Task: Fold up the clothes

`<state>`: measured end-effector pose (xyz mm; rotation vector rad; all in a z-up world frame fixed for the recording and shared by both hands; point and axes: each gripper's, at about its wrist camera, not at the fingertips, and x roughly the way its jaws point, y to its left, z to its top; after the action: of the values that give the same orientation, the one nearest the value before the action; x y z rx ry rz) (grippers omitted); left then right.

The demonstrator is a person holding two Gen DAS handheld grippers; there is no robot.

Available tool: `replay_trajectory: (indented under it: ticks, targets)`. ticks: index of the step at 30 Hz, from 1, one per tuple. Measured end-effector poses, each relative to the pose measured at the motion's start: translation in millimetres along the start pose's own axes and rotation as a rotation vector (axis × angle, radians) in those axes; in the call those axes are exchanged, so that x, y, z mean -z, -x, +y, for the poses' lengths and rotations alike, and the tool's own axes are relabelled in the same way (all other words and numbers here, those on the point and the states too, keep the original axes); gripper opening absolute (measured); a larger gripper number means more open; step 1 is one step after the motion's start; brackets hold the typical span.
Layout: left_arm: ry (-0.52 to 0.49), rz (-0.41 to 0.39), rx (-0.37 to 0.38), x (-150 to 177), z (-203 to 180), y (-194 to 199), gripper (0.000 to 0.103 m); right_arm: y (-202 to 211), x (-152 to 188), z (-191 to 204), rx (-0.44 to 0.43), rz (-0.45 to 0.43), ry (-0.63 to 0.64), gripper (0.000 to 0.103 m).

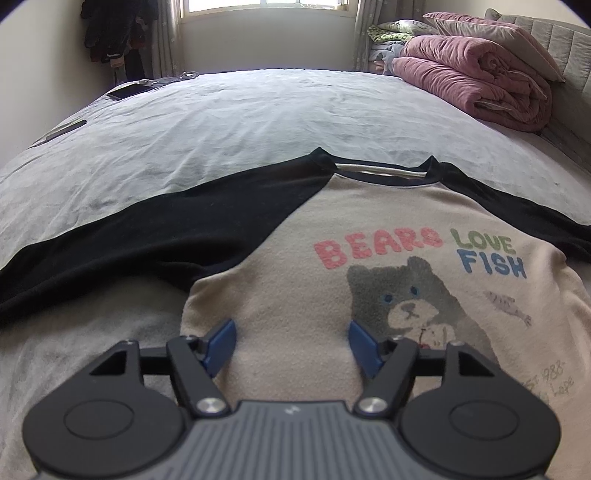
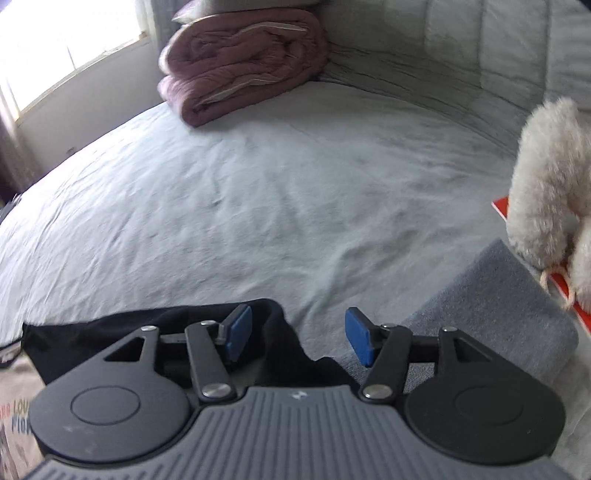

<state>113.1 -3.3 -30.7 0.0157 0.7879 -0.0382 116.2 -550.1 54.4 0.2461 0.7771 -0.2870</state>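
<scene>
A cream sweatshirt (image 1: 295, 266) with black raglan sleeves lies spread flat on the pale grey bedsheet (image 1: 221, 122), filling the lower and middle right of the left wrist view. Its chest print reads "BEARS LOVE FISH" above a grey bear and a small fish. The collar points toward the top of the frame, and the left-hand black sleeve (image 1: 110, 236) stretches out to the left edge.

The left gripper (image 1: 291, 345) hangs over the cream body of the shirt at the bottom of the frame, its blue pads set wide apart with only flat fabric showing between them; nothing is gripped.

In the right wrist view, the right gripper (image 2: 299, 338) sits at the bottom centre, jaws wide and holding nothing. The other black sleeve (image 2: 147, 325) lies beneath its left finger, with bare sheet beyond.

Farther out, a folded pink quilt (image 1: 472, 81) rests in the upper right of the left view, against the grey headboard (image 1: 565, 40). In the right view, a folded grey cloth (image 2: 498, 306) lies at lower right, with a fluffy white plush (image 2: 546, 184) beside it at the right edge. A window (image 1: 266, 5) stands at the top of the left view.
</scene>
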Motion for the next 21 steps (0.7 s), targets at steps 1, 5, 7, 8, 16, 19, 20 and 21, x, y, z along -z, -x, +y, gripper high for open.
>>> replay_trajectory:
  ticks: [1, 5, 7, 8, 16, 19, 20, 21]
  targets:
    - [-0.002, -0.001, -0.001, 0.1, -0.2, -0.1, 0.07, 3.7, 5.0, 5.5, -0.002, 0.003, 0.06, 0.068]
    - [-0.009, -0.004, -0.006, 0.6, -1.2, -0.6, 0.071, 8.1, 24.1, 20.9, -0.031, 0.033, 0.203, 0.068]
    - [-0.01, -0.005, -0.006, 0.8, -1.0, -0.5, 0.071, 8.2, 31.3, 29.2, -0.048, 0.045, 0.269, 0.068]
    - [-0.009, -0.005, -0.006, 0.9, -0.7, -0.3, 0.071, 8.3, 34.9, 33.4, -0.056, 0.051, 0.302, 0.067]
    - [-0.009, -0.004, -0.005, 0.5, -1.0, -0.4, 0.071, -10.3, 20.6, 30.6, 0.373, -0.14, 0.473, 0.013]
    - [-0.011, -0.007, -0.004, 1.1, -1.3, -0.3, 0.071, -8.1, 18.6, 47.6, 0.611, -0.548, 0.658, 0.012]
    - [-0.012, -0.007, -0.004, 1.2, -1.5, -0.4, 0.071, -8.8, 19.5, 48.2, 0.63, -0.592, 0.671, 0.012]
    - [-0.012, -0.006, -0.004, 1.0, -1.6, -0.6, 0.071, -9.9, 20.3, 47.9, 0.64, -0.617, 0.677, 0.012]
